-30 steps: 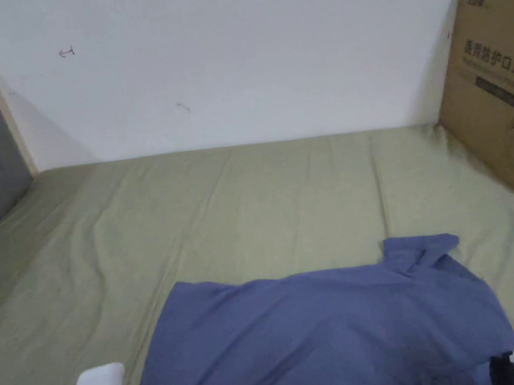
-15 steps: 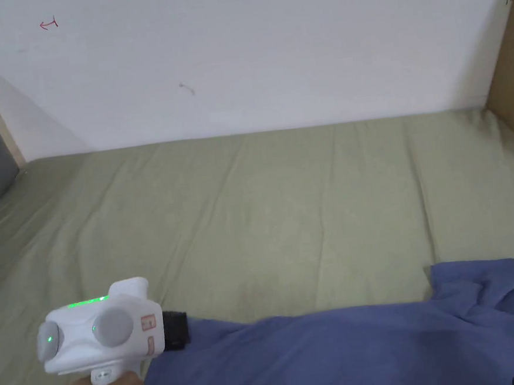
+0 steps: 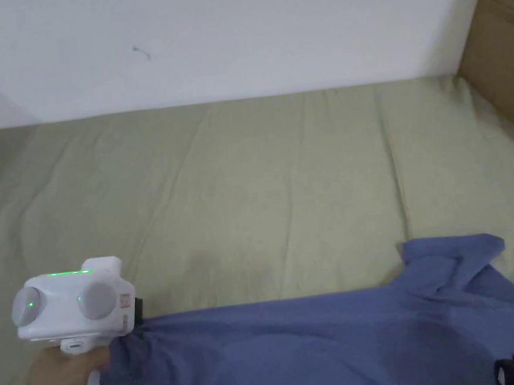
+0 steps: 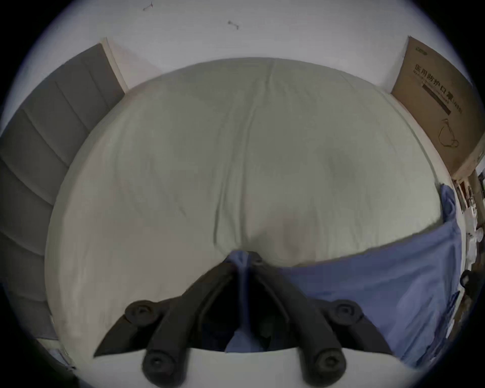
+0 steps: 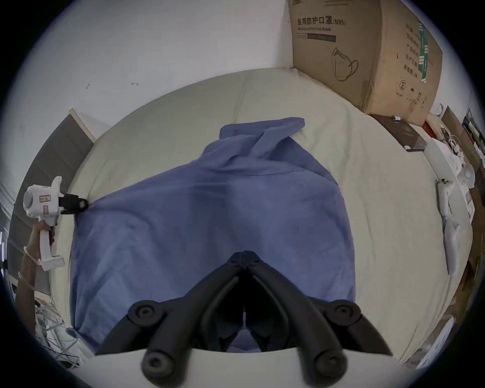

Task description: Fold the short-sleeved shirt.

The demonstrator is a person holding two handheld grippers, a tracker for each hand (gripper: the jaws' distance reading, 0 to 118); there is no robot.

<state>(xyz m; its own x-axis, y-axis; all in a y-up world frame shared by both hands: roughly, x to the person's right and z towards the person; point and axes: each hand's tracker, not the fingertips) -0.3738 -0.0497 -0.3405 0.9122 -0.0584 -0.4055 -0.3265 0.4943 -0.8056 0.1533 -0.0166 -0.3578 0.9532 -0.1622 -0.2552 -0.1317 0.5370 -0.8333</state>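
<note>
— Spreading comes first, by the look of it: the shirt (image 3: 330,352) lies on the near part of the bed (image 3: 261,189), its far edge drawn almost straight, nothing folded over yet.

— Who's holding what?

— The left gripper (image 4: 245,258) has its fingers (image 4: 223,273) closed on a corner of the shirt; blue cloth runs up between them. In the head view that gripper (image 3: 138,312) sits at the shirt's left end, just off the sheet. The right gripper (image 5: 245,256) has its fingers (image 5: 265,271) drawn together over the blue cloth, with some caught lower between them, so I'd judge it pinched on the near right edge.

— And the far right corner?

— A sleeve (image 3: 450,256) is bunched and turned over there.

— So next?

— Probably pull both ends apart, lay the shirt flat, then free a gripper to smooth that sleeve before any fold.
</note>
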